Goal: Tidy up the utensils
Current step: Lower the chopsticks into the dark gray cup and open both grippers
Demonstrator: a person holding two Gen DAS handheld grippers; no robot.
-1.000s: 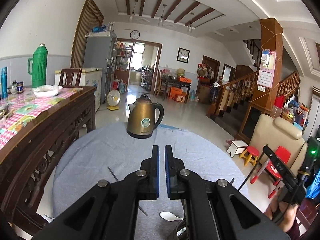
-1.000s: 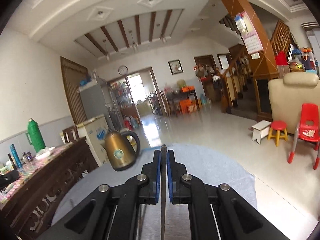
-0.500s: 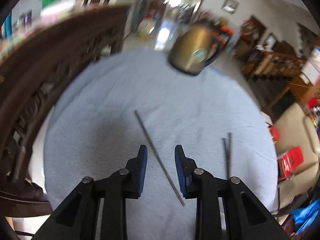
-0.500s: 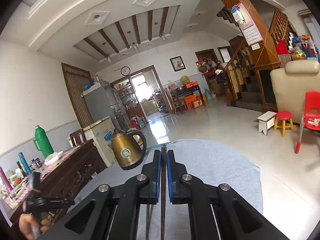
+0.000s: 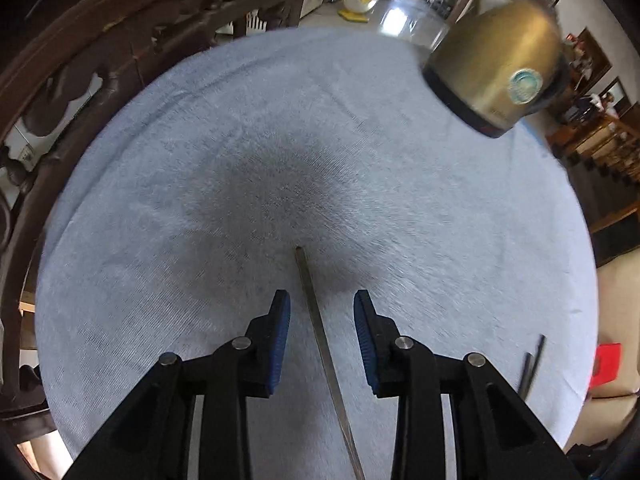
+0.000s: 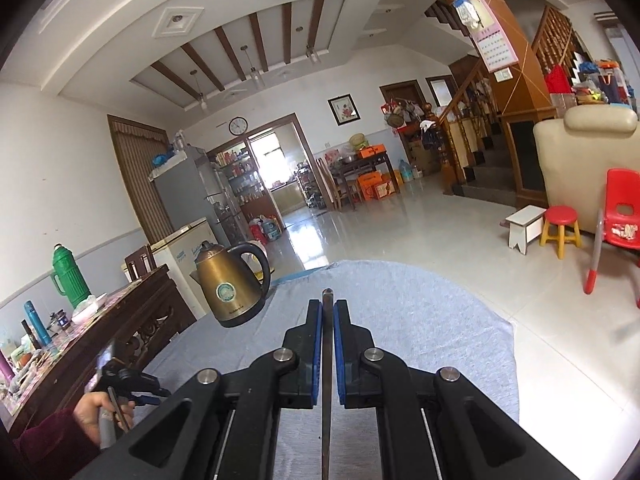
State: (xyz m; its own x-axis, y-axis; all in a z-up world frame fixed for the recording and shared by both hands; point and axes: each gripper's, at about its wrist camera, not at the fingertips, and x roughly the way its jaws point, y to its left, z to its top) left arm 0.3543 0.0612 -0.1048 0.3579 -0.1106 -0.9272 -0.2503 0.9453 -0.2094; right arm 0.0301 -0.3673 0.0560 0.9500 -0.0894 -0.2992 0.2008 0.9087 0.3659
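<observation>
My left gripper [image 5: 320,298] points steeply down at the grey-blue cloth [image 5: 200,200] on the round table. Its jaws are opening and stand on either side of a thin metal chopstick [image 5: 316,320] that lies flat on the cloth; the pads do not touch it. A pair of dark chopsticks [image 5: 532,364] lies near the cloth's right edge. My right gripper [image 6: 328,308] is held nearly level above the cloth [image 6: 420,320], shut on another metal chopstick [image 6: 327,296] whose tip sticks out past the pads. In the right wrist view a hand [image 6: 96,412] holds the left gripper at lower left.
A bronze electric kettle [image 5: 500,76] [image 6: 230,288] stands at the far side of the cloth. A dark carved wooden sideboard [image 6: 132,320] with a green thermos [image 6: 70,280] borders the table's left. A red stool [image 6: 560,228], a red chair [image 6: 620,216] and a cream armchair [image 6: 580,168] stand on the floor at right.
My left gripper swung from level to pointing down, dropped close to the cloth and opened its jaws over the lying chopstick. The right gripper sank slightly, still shut on its chopstick.
</observation>
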